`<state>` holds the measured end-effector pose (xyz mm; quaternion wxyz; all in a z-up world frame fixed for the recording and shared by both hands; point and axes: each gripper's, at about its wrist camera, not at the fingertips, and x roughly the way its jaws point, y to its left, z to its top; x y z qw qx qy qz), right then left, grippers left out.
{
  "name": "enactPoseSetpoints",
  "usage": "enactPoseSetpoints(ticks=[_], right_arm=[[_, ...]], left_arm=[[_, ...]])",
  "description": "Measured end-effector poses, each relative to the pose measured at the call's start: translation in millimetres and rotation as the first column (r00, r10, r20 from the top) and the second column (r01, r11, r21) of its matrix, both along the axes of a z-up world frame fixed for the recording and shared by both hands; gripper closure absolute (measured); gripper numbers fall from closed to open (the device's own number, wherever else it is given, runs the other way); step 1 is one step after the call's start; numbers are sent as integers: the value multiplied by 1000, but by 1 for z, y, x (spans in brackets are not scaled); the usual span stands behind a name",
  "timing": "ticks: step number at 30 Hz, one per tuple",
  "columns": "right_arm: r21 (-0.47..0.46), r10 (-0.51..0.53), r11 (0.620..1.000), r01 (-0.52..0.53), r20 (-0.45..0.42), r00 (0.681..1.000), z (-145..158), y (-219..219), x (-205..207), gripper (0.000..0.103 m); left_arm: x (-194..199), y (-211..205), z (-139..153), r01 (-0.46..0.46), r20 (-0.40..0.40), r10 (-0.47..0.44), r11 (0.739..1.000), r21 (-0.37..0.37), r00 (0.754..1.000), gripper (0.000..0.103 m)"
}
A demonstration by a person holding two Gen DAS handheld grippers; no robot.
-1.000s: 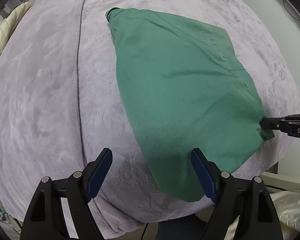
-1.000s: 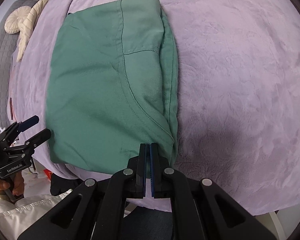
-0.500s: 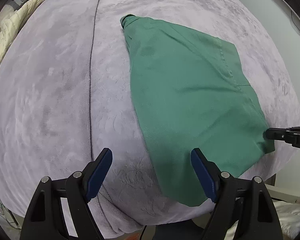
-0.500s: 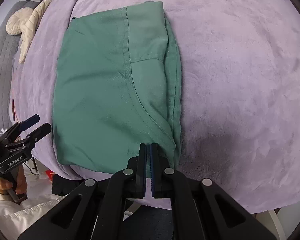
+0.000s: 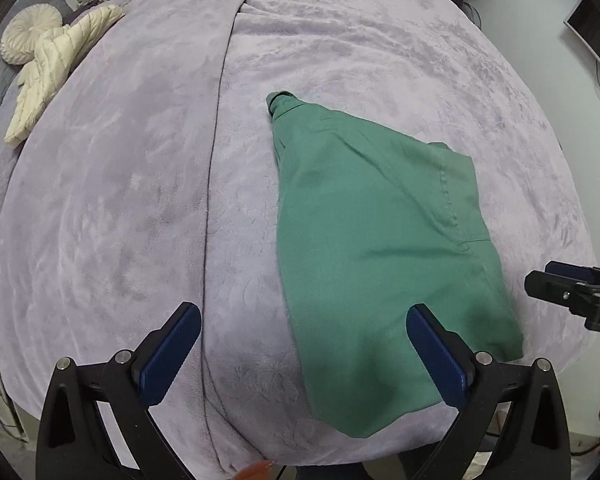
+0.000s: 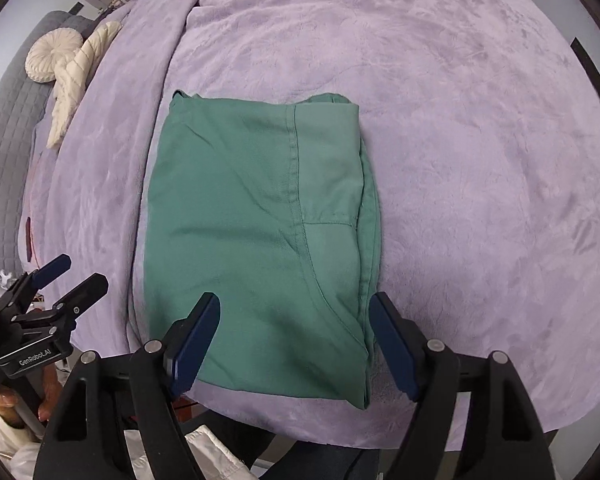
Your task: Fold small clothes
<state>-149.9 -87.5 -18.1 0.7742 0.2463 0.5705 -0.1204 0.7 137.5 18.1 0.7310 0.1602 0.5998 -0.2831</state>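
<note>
A green garment lies folded into a rough rectangle on the lilac plush blanket, near the bed's front edge. My left gripper hovers above the garment's left edge, jaws opening wide with nothing pinched between them. My right gripper hangs over the garment's near right corner, its jaws also opening, and the blue pads are clear of the cloth. Each gripper shows in the other's view: the right gripper at the right edge, the left gripper at the lower left.
A cream quilted cloth and a round cream cushion lie at the far left. A fold line in the blanket runs front to back. A person's hand holds the left gripper's handle.
The right gripper was shut at the garment's near corner and has now opened and let go. Both grippers have lifted away from the bed. The left jaws stand wider.
</note>
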Motion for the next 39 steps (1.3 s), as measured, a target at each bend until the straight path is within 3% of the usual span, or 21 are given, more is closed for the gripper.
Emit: enactPoseSetpoints(ticks=[4,8,14,21,26,34,39], right_arm=[[-62,-31,998,31,5,1000,10,3,3,0],[-93,-51,994,53,26,998,20,4,2,0],[-36,-65,997,63,-54,996,11,1,0,0],[-30,-52,998,50,-94,994,1,7,-2,0],[-66,-39,997,32,-101,994,7,11,-1,0],[-166,-37,986,30,-43,998,38,13,4,0],[-210,-32,977,28,-14,999,53,17,6,0]], left_arm=[[2,-4,3,-32,-26,32,999,8,999,0],[-1,-7,4,-31,-18,32,999,29,999,0],[-7,-8,-14,1,-141,14,994,111,990,0],[-10,-5,-18,-10,-200,34,993,119,979,0],[-10,-5,-12,-21,-179,41,994,109,983,0],[-6,-10,25,-71,3,71,995,72,997,0],[-6,-14,37,-79,33,77,996,49,996,0]])
